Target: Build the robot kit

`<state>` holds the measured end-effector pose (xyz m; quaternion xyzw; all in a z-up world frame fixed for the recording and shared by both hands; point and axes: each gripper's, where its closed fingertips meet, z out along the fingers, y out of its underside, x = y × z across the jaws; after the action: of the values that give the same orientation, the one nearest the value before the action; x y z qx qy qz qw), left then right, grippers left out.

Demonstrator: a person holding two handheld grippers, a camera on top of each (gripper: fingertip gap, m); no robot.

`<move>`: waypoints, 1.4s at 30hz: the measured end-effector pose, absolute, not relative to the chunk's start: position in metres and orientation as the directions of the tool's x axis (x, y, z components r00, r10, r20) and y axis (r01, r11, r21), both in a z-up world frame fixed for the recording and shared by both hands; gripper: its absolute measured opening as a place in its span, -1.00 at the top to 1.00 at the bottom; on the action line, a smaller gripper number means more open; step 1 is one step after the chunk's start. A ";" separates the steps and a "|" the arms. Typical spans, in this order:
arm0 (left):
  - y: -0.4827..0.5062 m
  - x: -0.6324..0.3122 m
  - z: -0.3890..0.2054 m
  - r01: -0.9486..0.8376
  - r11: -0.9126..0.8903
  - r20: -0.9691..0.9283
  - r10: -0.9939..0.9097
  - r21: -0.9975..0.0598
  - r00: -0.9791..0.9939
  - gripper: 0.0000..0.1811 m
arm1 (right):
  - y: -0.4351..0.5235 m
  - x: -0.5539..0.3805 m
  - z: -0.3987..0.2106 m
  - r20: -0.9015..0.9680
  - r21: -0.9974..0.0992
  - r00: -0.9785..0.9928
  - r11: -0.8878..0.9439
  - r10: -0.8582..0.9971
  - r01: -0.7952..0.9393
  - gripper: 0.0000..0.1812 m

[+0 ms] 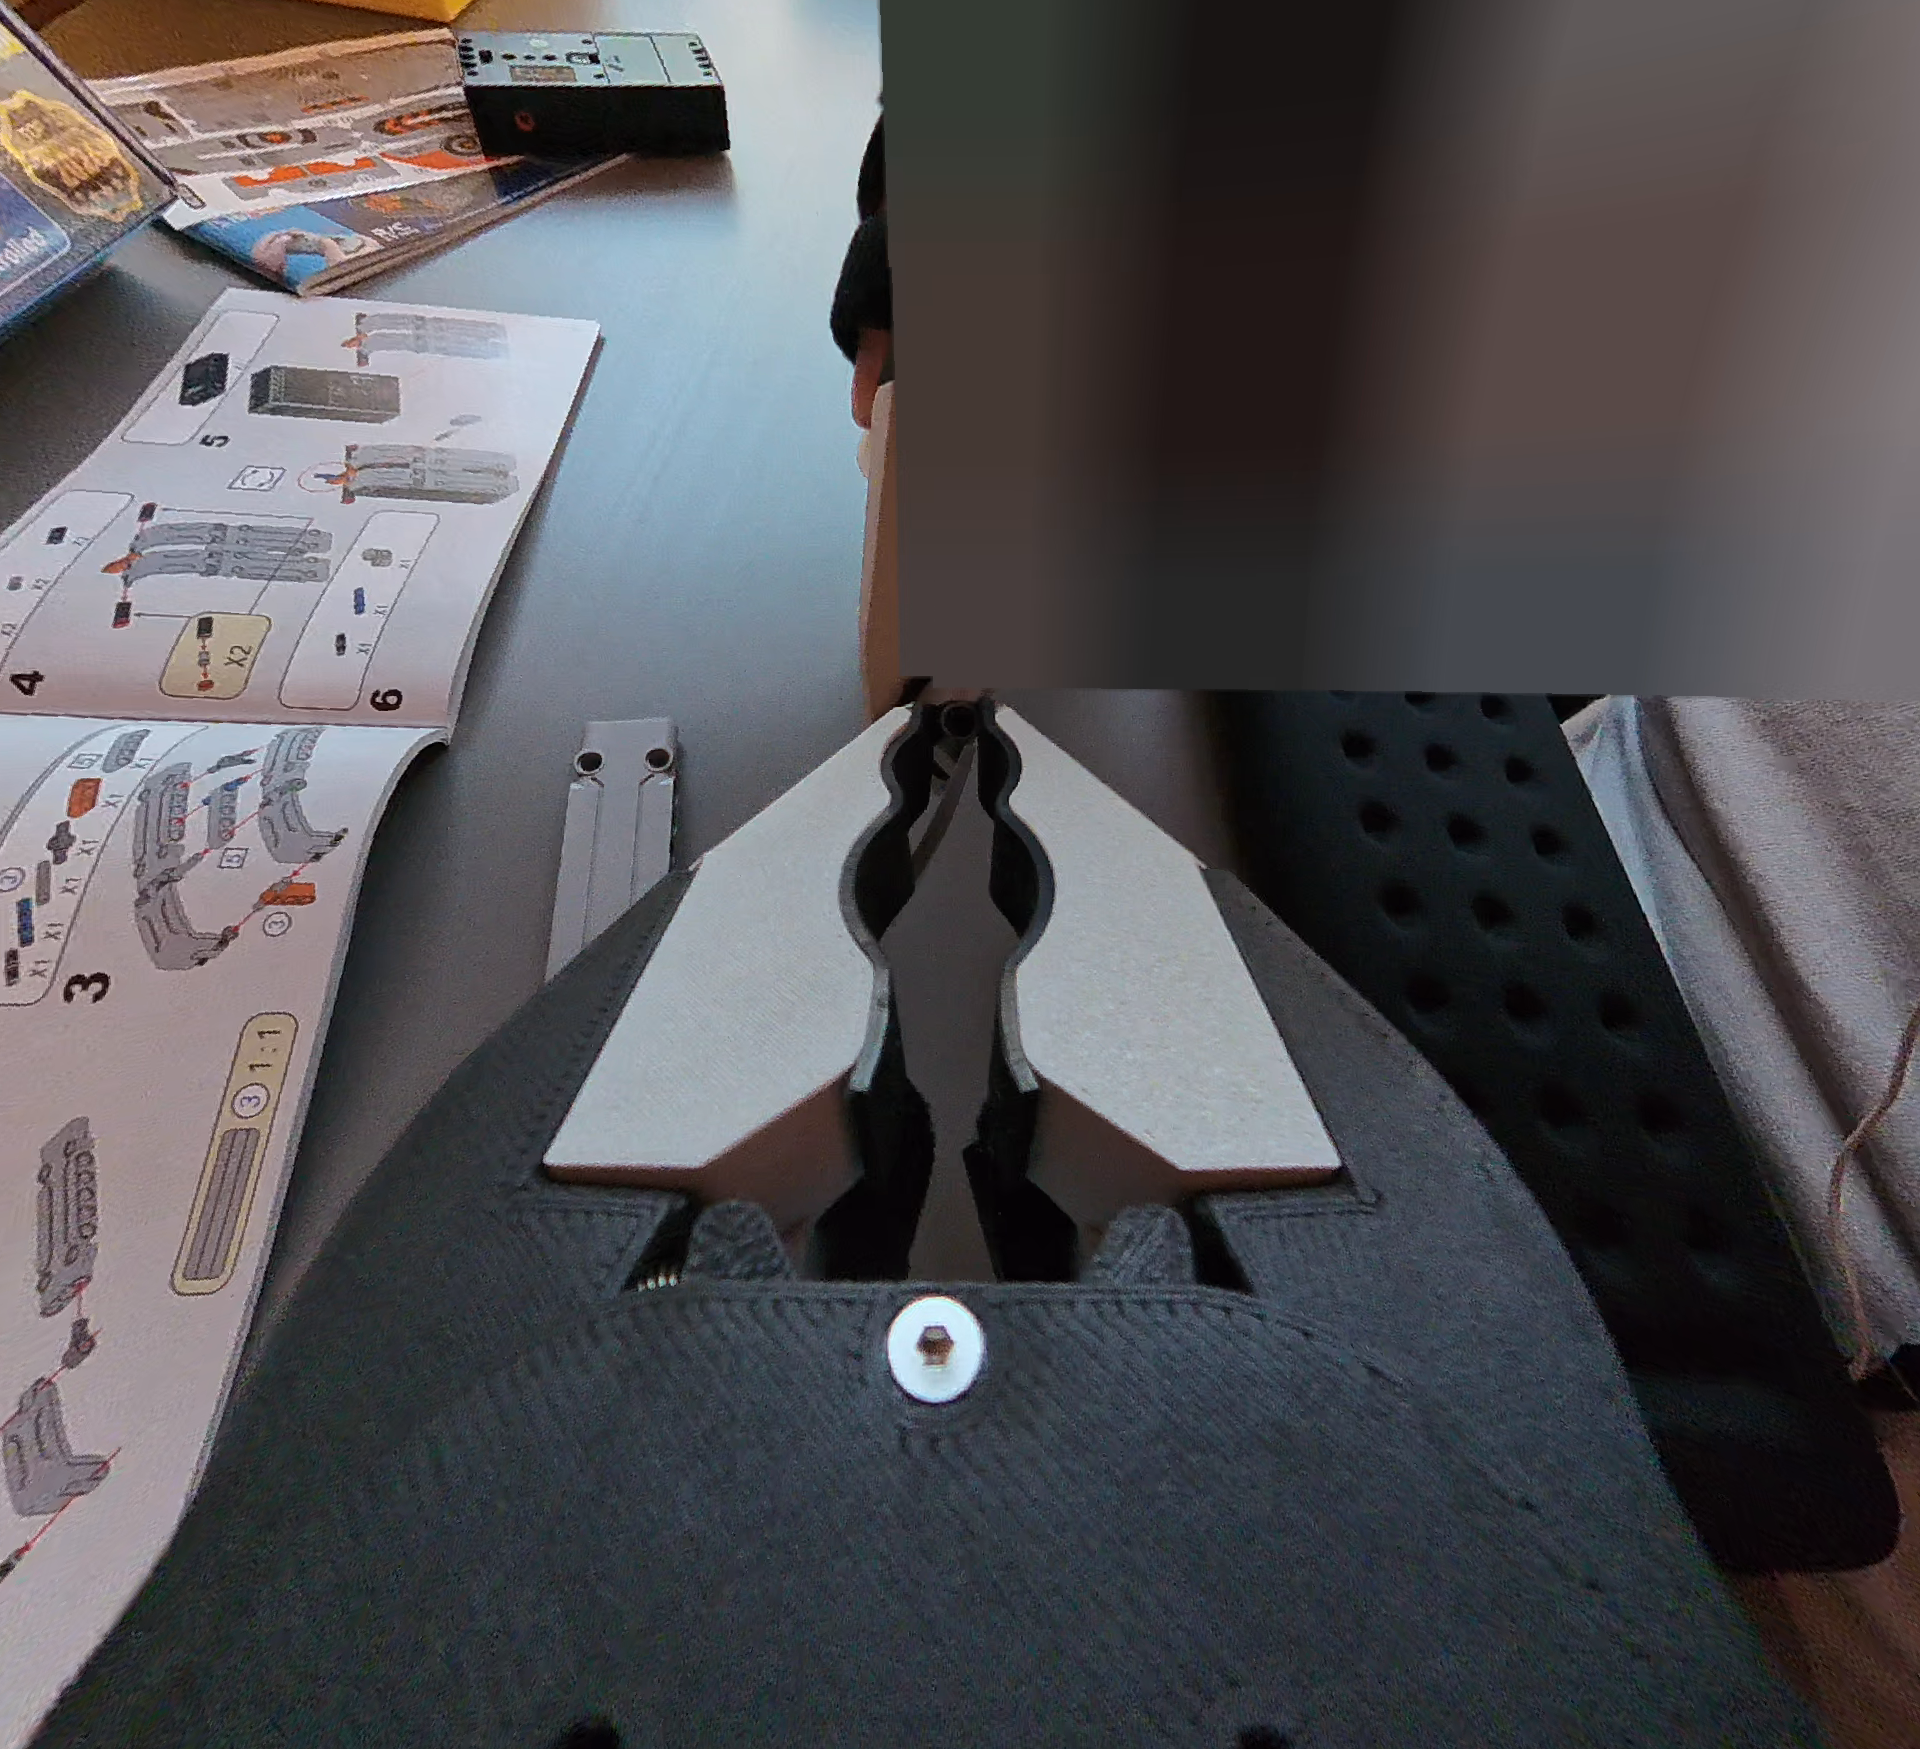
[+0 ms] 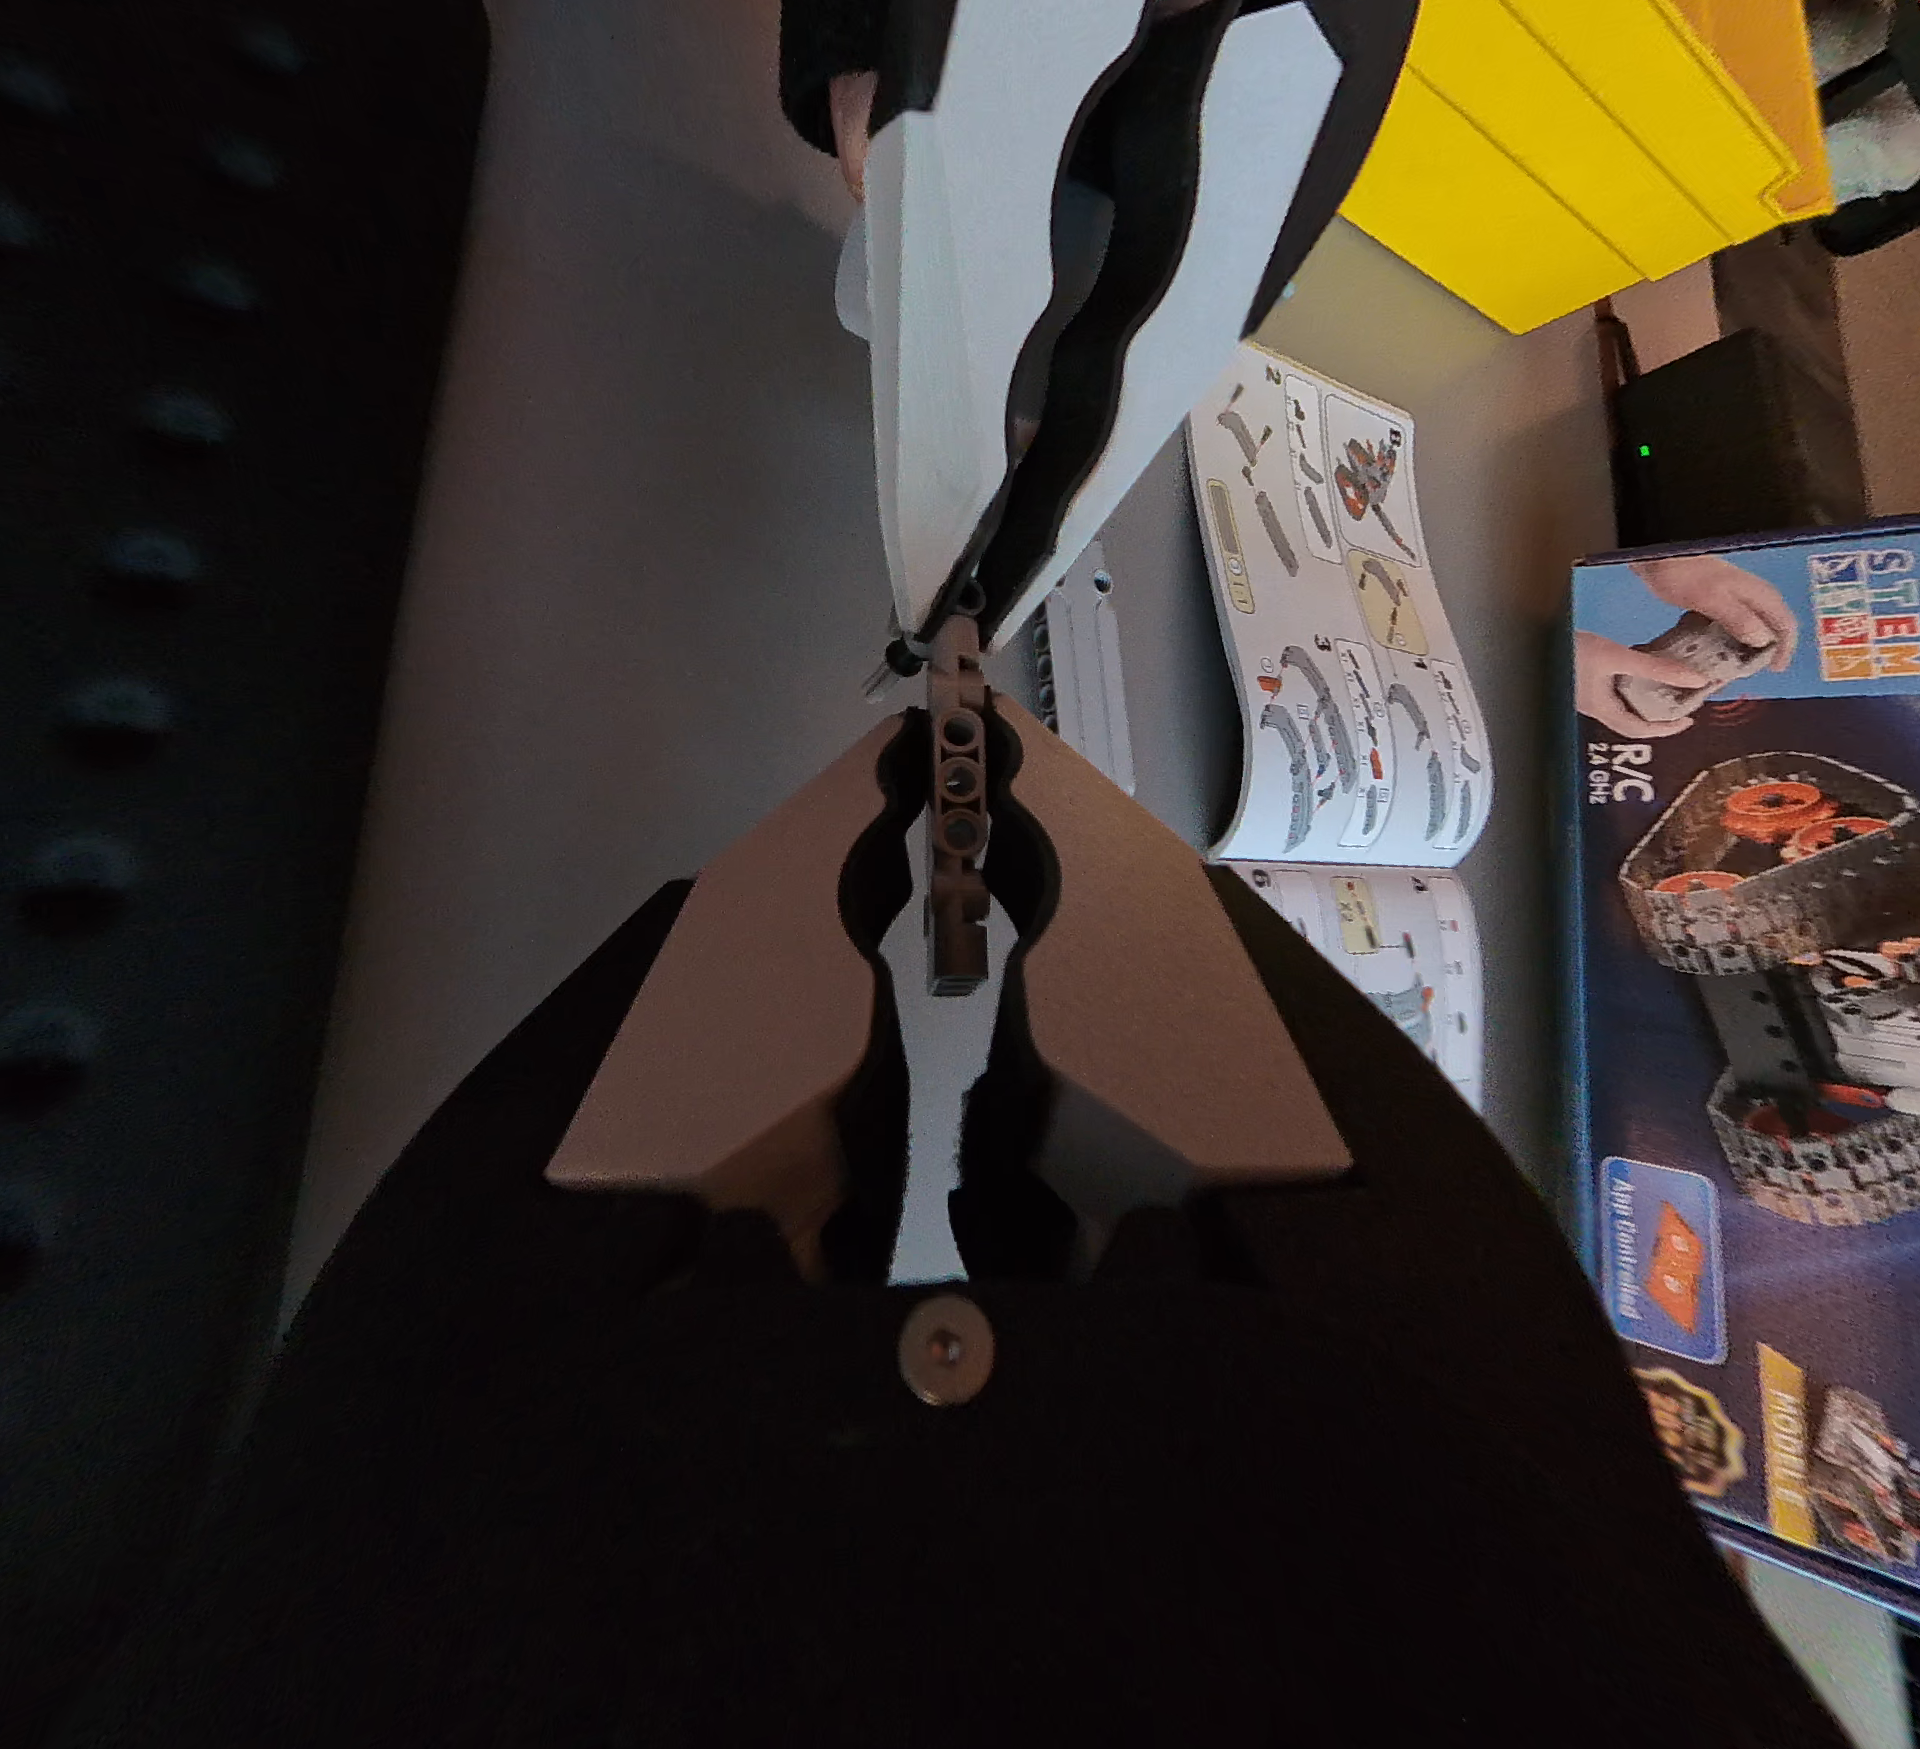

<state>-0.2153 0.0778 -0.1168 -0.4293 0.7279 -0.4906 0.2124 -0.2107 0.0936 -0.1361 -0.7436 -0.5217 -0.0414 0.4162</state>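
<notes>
My right gripper (image 2: 956, 733) is shut on a grey-brown beam with holes (image 2: 958, 806), which stands up out of its tips. My left gripper (image 2: 951, 624) comes down from above, tip to tip with the right one. It is shut on a small black pin (image 1: 957, 720), which meets the top end of the beam. In the left wrist view my left gripper (image 1: 956, 717) points at the right gripper, which is mostly behind a blurred patch. A long light-grey beam (image 1: 618, 852) lies flat on the dark table just left of the left fingers (image 1: 769, 951). It also shows in the right wrist view (image 2: 1086, 660).
An open instruction booklet (image 1: 260, 577) lies on the table (image 1: 707, 349); in the right view it (image 2: 1340, 639) is just beyond the grey beam. A black box-shaped module (image 1: 592, 89) rests on more booklets. A yellow bin (image 2: 1558, 89), a blue printed carton (image 2: 1745, 972) and a black perforated pad (image 1: 1455, 920) surround the work area. My left and right fingertips are right by each other.
</notes>
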 end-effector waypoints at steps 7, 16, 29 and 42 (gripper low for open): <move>0.073 -0.215 -0.120 -0.396 0.234 0.029 -0.830 -0.888 -0.557 0.92 | 0.088 -0.215 -0.146 0.342 -0.641 0.487 -0.180 0.804 0.746 0.90; 0.074 -0.215 -0.107 -0.354 0.224 0.006 -0.839 -0.908 -0.544 0.93 | 0.085 -0.215 -0.126 0.295 -0.715 0.518 -0.174 0.803 0.677 0.93; 0.074 -0.215 -0.114 -0.382 0.253 -0.009 -0.843 -0.889 -0.538 0.93 | 0.080 -0.223 -0.116 0.258 -0.798 0.490 -0.103 0.833 0.594 0.83; 0.069 -0.216 -0.106 -0.309 0.275 -0.064 -0.832 -0.910 -0.551 0.90 | 0.079 -0.223 -0.114 0.140 -0.833 0.502 -0.172 0.853 0.525 0.93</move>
<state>-0.2158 0.0686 -0.1057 -0.3816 0.7475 -0.4658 0.2805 -0.2229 0.0787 -0.1139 -0.7431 -0.4638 0.1840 0.4459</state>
